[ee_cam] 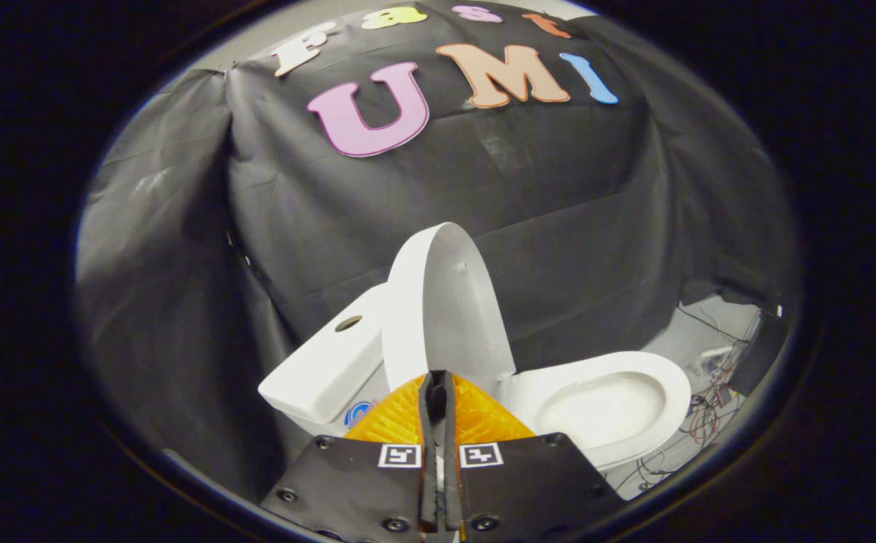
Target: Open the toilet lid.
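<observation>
The white toilet lid (438, 302) stands raised, nearly upright, leaning back toward the white tank (325, 369). To its right the seat and open bowl (604, 407) lie exposed. My gripper (438, 385) sits just in front of the lid's lower edge, its orange fingers (400, 415) pressed together with nothing visible between them. The fingertips hide the lid's hinge area.
A round flush button (348, 323) sits on top of the tank. Loose wires and cables (702, 415) lie on the pale floor beyond the bowl. Black cloth (182, 302) hangs close behind and beside the toilet.
</observation>
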Tool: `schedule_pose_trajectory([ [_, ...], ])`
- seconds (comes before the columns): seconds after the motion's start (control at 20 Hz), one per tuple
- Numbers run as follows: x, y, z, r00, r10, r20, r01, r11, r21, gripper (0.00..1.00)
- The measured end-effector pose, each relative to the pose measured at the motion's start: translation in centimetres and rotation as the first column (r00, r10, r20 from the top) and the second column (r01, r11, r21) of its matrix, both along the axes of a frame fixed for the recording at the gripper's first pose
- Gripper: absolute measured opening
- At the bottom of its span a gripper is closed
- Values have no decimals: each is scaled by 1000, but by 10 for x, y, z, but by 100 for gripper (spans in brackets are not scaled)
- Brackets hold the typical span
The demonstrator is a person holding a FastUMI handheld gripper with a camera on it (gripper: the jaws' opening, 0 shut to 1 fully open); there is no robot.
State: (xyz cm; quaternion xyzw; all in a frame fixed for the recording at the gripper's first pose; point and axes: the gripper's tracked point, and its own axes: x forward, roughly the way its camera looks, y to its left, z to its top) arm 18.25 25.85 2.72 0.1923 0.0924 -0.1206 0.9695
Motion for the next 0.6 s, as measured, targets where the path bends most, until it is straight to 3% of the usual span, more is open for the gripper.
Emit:
schedule_pose_trajectory([
  [0.3,11,23,2,1000,17,-1,-17,1000,-1,4],
  [0.6,20,43,3,998,50,-25,-52,994,-94,4],
])
